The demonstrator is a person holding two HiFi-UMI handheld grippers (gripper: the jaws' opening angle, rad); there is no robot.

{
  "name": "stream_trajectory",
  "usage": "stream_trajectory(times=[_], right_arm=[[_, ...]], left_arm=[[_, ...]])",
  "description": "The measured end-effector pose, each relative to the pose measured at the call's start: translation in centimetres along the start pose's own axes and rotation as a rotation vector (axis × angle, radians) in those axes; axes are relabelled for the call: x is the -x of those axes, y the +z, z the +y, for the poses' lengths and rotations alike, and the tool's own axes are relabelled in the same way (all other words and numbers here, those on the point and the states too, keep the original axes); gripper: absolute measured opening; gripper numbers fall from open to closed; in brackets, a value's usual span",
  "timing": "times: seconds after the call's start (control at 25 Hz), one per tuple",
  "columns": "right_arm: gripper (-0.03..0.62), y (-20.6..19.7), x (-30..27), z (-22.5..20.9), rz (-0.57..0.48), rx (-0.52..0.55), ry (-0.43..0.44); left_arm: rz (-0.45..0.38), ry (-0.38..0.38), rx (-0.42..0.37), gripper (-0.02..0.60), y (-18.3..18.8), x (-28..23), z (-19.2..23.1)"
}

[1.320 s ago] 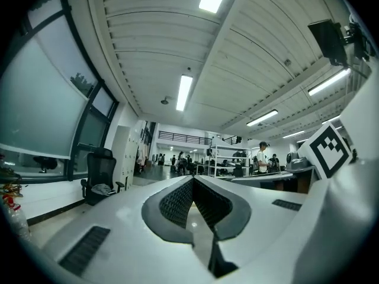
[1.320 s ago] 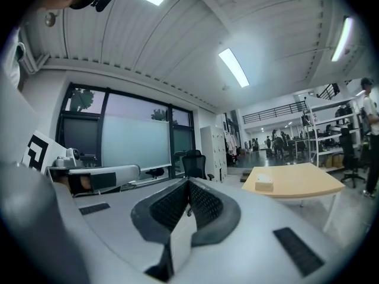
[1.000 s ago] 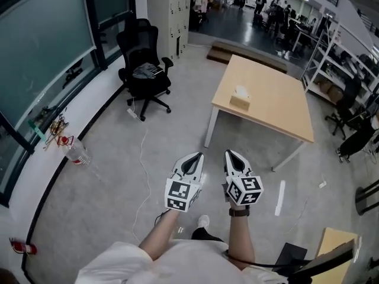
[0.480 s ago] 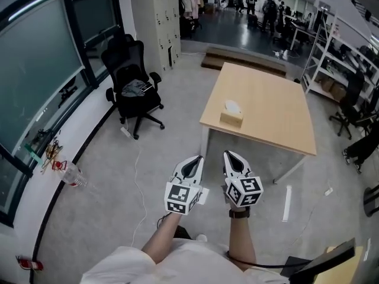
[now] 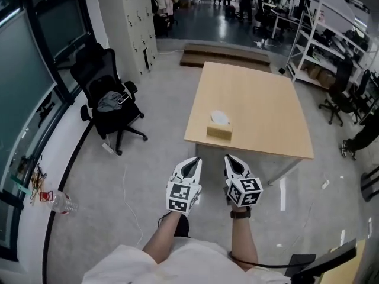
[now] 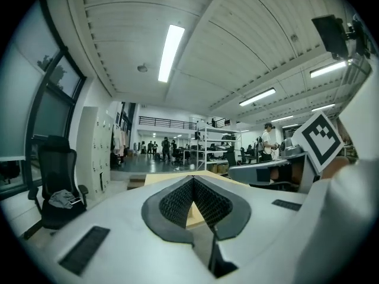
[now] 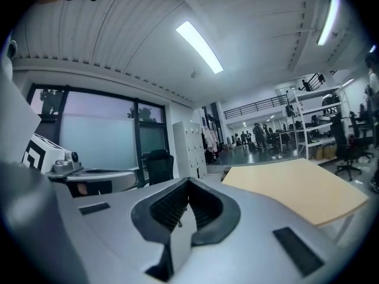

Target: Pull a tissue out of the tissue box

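**Both claws closed and empty, tissue box ahead on the table**

Your left gripper (image 6: 192,180) has its 2 ribbed pads meeting at the tips with nothing between them. Your right gripper (image 7: 188,183) is closed the same way and holds nothing.

Only the head view shows both at once. There your left gripper (image 5: 195,159) and right gripper (image 5: 230,158) sit side by side in front of you, above the floor and short of the table (image 5: 260,93).

That view alone shows the tissue box (image 5: 219,132). It stands near the table's near-left corner, with a white tissue (image 5: 220,117) poking out of its top, well apart from both claws.

The right gripper view gives you the tabletop (image 7: 296,188) edge-on at the right. The left gripper view catches the other claw's marker cube (image 6: 323,141).

A black office chair (image 5: 109,102) stands left of the table.
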State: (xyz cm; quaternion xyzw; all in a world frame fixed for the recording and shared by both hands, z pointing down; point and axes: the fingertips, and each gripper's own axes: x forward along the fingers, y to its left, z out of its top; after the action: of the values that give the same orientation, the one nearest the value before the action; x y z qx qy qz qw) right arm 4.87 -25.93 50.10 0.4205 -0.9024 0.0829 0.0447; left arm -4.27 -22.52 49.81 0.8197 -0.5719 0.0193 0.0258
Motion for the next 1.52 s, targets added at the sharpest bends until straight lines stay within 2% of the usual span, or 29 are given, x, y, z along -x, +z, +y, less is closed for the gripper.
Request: stream_trajectory(times=[0.28,0.44,0.6,0.88,1.2,1.52], right_arm=[[-0.005,6.2,-12.3,-4.4,-0.03,0.049,-0.065],[-0.005,7.7,-17.6,-6.0,-0.058,0.067,-0.101],[-0.005,7.9,-21.0,-7.2,-0.049,0.012,-0.1],[-0.005,8.0,-25.2,-12.9,-0.024,0.005,-0.137],[-0.005,8.2,-29.3,-22.2,0.037,-0.029,-0.181],[-0.005,4.0,-32.0,-27.1,0.194,-0.031,-0.176]], left_arm=[[-0.071,-0.073,-0.01,0.0,5.7,-11.0,9.3],[-0.076,-0.099,0.019,0.0,5.5,-15.3,14.0],[-0.046,-0.107,0.083,0.0,4.8,-19.1,17.5],[0.0,-0.142,0.102,0.0,2.7,-26.3,18.6],[0.064,-0.222,0.04,0.0,2.3,-35.1,16.7],[0.166,-0.235,0.068,0.0,-2.0,-40.7,17.1]])
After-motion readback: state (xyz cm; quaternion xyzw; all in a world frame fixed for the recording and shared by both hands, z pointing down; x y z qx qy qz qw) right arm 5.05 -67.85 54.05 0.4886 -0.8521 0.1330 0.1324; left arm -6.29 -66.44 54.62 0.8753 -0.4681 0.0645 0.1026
